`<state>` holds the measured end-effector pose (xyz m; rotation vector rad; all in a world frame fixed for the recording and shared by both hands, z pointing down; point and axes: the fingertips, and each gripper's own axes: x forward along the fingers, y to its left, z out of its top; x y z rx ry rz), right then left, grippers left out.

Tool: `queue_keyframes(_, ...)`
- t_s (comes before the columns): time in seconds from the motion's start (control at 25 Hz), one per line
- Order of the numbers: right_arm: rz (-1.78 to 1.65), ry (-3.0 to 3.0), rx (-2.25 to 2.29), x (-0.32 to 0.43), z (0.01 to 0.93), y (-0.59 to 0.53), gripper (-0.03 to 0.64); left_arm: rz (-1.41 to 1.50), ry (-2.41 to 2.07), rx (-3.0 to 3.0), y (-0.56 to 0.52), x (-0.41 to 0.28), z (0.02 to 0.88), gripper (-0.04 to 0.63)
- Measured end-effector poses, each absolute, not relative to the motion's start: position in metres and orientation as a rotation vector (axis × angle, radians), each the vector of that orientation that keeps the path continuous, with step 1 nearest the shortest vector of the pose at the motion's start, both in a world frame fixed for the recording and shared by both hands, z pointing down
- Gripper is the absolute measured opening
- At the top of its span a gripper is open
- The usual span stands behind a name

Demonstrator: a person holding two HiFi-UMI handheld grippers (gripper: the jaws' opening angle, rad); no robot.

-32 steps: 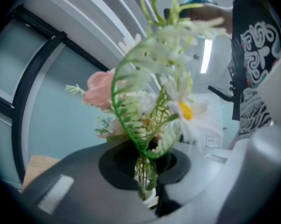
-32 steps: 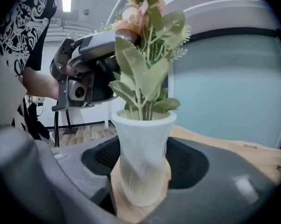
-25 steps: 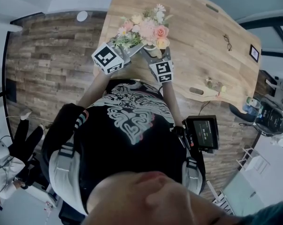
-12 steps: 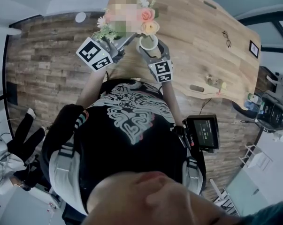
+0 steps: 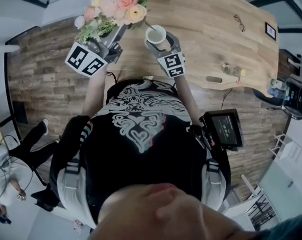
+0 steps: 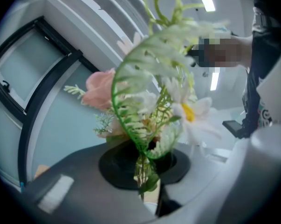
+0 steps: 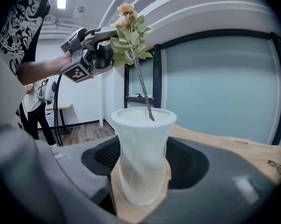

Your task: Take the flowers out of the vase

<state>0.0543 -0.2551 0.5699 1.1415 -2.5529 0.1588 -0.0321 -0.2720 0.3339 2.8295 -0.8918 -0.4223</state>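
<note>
My left gripper [image 5: 116, 32] is shut on the stems of a bunch of pink, peach and white flowers [image 5: 113, 8] with green fern. It holds them up and to the left of the white ribbed vase [image 5: 156, 34]. In the left gripper view the stems [image 6: 142, 169] are pinched between the jaws [image 6: 147, 185], with the blooms [image 6: 152, 106] close to the lens. My right gripper [image 7: 142, 176] is shut on the vase [image 7: 142, 153], which stands on the wooden table [image 5: 206, 24]. In the right gripper view the long stem [image 7: 144, 90] ends at the level of the vase's rim.
On the table lie a pair of glasses [image 5: 239, 20], a small dark frame [image 5: 269, 30] and a small object [image 5: 231, 70] near the front edge. A screen device [image 5: 223, 129] hangs at the person's hip. Another person [image 7: 33, 106] stands on the wood floor to the left.
My left gripper has lifted the bunch up and to the left, so its stems have come out of the vase. The right gripper has stayed on the vase.
</note>
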Motion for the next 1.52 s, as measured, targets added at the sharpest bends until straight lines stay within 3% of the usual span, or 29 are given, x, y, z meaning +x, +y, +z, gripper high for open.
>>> queue_keyframes(0.84,0.196,-2.476,1.312,0.097,0.579,-0.263,0.302,-0.441,-0.992,2.772,-0.302,-0.077,0.336,0.038)
queue_keyframes(1.52,0.217,-2.461,1.378,0.115,0.582,-0.258,0.304,0.098,-0.819,2.500,-0.318,-0.023,0.480,0.040)
